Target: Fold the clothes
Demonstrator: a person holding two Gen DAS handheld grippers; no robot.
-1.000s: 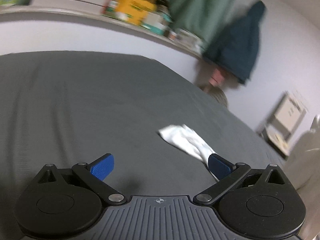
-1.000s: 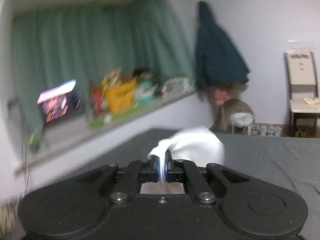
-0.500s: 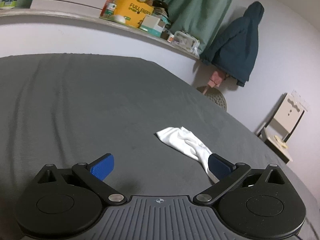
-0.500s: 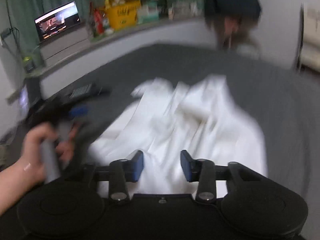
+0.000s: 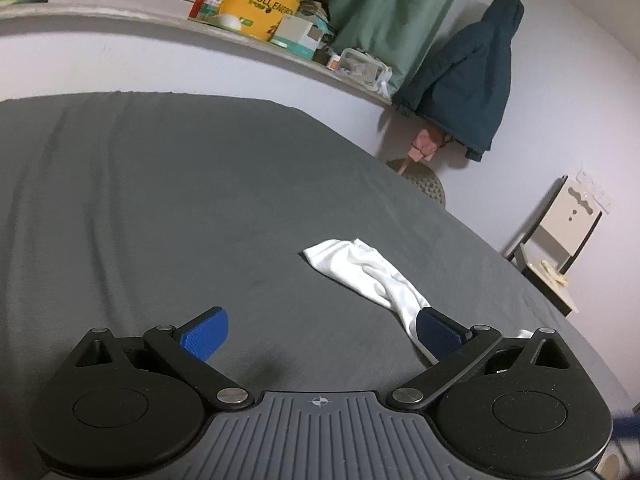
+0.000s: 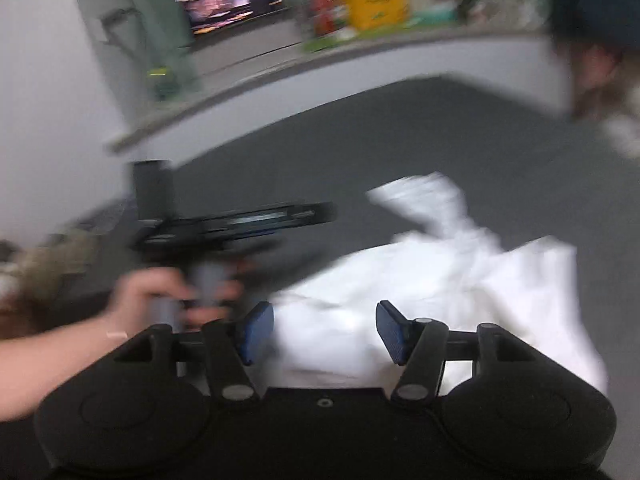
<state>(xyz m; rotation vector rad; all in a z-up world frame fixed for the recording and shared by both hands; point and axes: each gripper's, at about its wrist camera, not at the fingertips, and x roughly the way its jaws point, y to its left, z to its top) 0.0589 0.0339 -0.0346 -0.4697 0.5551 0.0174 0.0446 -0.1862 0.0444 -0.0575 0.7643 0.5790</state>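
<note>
The left wrist view is sharp and takes in most of the grey bedsheet (image 5: 168, 200), with only one end of the white garment (image 5: 362, 270) reaching in from the right, a dark jacket (image 5: 468, 84) hanging on the far wall, a yellow box (image 5: 258, 10) on the shelf and a chair (image 5: 560, 248) by the wall. The right wrist view is blurred but shows what the other cannot: the bulk of the garment (image 6: 460, 292) spread crumpled on the sheet (image 6: 400, 148), a lit screen (image 6: 232, 0) on the shelf, and the person's left hand (image 6: 168, 300) gripping the handle of the left gripper (image 6: 240, 220) just beside the cloth. The left gripper (image 5: 320, 332) stands wide apart over bare sheet with nothing between its blue pads (image 5: 206, 334); the cloth passes behind the right-hand pad, and whether it touches I cannot tell. The right gripper (image 6: 324, 332) has just been opening and now stands about half spread, its pads (image 6: 390, 330) clear of the fabric, which lies below and ahead between them, not gripped.
</note>
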